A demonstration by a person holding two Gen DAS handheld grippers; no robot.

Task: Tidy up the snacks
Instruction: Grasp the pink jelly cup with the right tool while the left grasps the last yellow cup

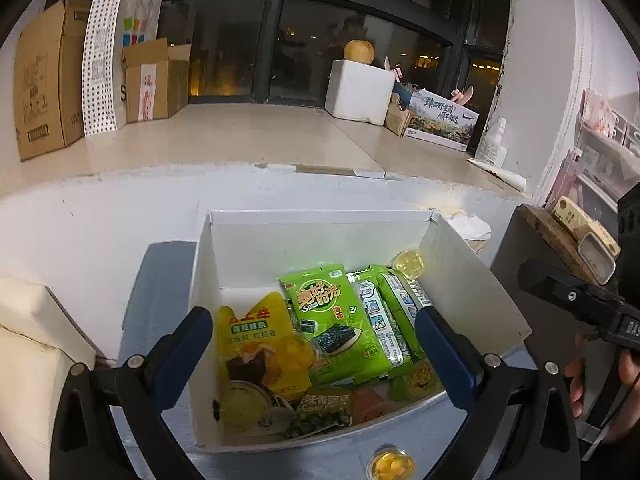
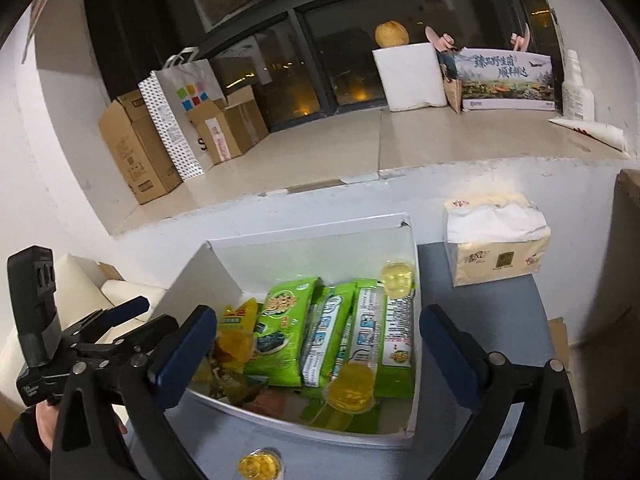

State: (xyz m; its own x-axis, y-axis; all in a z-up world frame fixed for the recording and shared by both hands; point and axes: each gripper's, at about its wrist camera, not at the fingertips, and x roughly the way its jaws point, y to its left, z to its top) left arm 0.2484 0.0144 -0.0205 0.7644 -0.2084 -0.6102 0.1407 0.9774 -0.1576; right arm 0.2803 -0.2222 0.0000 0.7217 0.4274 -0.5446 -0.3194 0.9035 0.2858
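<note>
The white box (image 1: 472, 280) looks like matt cardboard. The green seaweed packets (image 1: 340, 328) are glossy plastic film. The jelly cup (image 2: 259, 467) is clear shiny plastic, the tissue pack (image 2: 496, 240) soft crinkled wrap.

Jelly cup (image 1: 390, 467) cut by bottom edge; lower packets (image 1: 320, 408) half buried.

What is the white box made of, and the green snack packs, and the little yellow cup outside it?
The white box looks like thin matte cardboard: flat folded walls. The green snack packs seem glossy plastic film, shiny and crinkled. The yellow cup is probably clear plastic, since the yellow shows through.
</note>
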